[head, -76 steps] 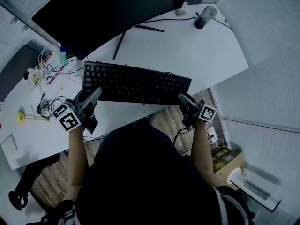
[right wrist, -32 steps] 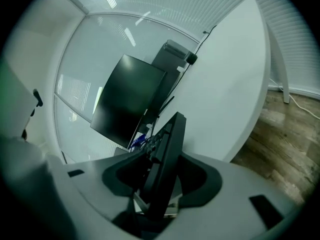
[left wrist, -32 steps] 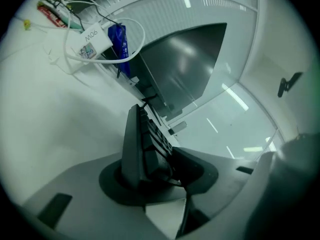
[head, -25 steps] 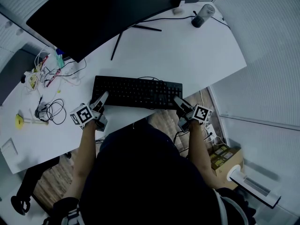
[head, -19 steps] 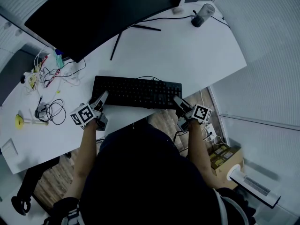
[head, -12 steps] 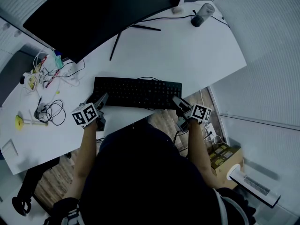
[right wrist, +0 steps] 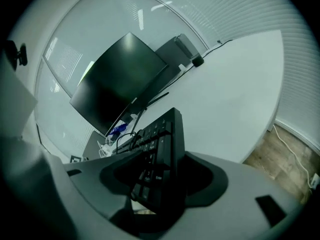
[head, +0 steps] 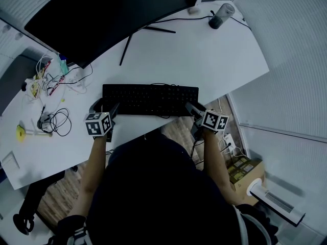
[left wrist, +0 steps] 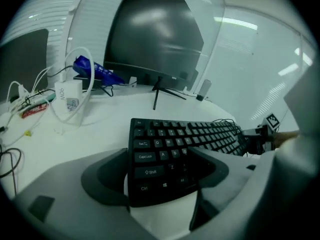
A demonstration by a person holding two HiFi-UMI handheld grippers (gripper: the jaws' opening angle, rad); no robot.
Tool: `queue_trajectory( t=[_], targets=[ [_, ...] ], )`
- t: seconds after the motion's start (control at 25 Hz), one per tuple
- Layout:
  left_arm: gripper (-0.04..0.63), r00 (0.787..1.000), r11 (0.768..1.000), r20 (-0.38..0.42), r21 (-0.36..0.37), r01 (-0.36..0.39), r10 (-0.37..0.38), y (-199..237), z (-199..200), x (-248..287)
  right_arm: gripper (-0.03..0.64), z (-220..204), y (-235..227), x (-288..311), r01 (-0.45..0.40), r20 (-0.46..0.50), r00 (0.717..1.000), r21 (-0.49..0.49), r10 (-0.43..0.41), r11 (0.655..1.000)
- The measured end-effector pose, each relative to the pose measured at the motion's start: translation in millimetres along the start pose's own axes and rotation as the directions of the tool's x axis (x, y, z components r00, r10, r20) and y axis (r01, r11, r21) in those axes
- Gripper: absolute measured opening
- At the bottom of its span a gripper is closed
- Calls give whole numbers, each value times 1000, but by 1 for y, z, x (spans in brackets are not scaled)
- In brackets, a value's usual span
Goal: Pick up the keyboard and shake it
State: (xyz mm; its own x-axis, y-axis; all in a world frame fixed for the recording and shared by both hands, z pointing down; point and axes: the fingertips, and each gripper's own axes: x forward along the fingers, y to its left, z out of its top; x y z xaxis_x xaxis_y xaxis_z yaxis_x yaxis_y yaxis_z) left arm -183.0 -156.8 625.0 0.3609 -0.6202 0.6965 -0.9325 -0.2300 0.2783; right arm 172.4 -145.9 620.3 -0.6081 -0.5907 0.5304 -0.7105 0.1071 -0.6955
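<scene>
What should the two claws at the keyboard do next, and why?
Probably pull both straight back, clear of it. The keyboard lies flat on the desk, and the left gripper and right gripper have just been opening their jaws, a keyboard end between each pair.

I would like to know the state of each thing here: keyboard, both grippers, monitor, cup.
Keyboard: lying flat on the desk, not lifted.
Left gripper: open, jaws have just been opening, keyboard's left end between them.
Right gripper: open, jaws have just been opening, keyboard's right end between them.
Monitor: screen dark.
Cup: standing upright at the desk's far end.
</scene>
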Motion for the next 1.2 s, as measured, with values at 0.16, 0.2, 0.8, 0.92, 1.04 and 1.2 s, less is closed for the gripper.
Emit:
queue_trajectory(
  t=[0.16, 0.2, 0.8, 0.92, 1.04, 1.2],
  targets=[
    [347, 1000, 1000, -9, 15, -3, 3, 0, 2, 2, 262, 4, -9, 3, 95, 10, 995, -98, -95, 991],
    [347, 1000, 1000, -8, 17, -5, 6, 0, 2, 2, 265, 4, -11, 6, 123, 6, 992, -127, -123, 984],
    [345, 994, 993, 56, 75, -95, 91, 4, 29, -4, 268, 39, 4, 21, 389, 74, 905, -543, -419, 745],
    [293, 984, 985, 147, 129, -116, 97, -7, 55, -19, 255, 57, 34, 13, 398, 159, 911, -579, -380, 711],
    [135, 963, 980, 260, 163, -115, 70, -28, 90, -41, 95, 81, 70, 1, 405, 266, 914, -574, -307, 712],
    [32, 925, 968, 381, 224, -112, 19, -63, 137, -72, 40, 112, 121, -21, 410, 396, 896, -564, -200, 717]
  ],
)
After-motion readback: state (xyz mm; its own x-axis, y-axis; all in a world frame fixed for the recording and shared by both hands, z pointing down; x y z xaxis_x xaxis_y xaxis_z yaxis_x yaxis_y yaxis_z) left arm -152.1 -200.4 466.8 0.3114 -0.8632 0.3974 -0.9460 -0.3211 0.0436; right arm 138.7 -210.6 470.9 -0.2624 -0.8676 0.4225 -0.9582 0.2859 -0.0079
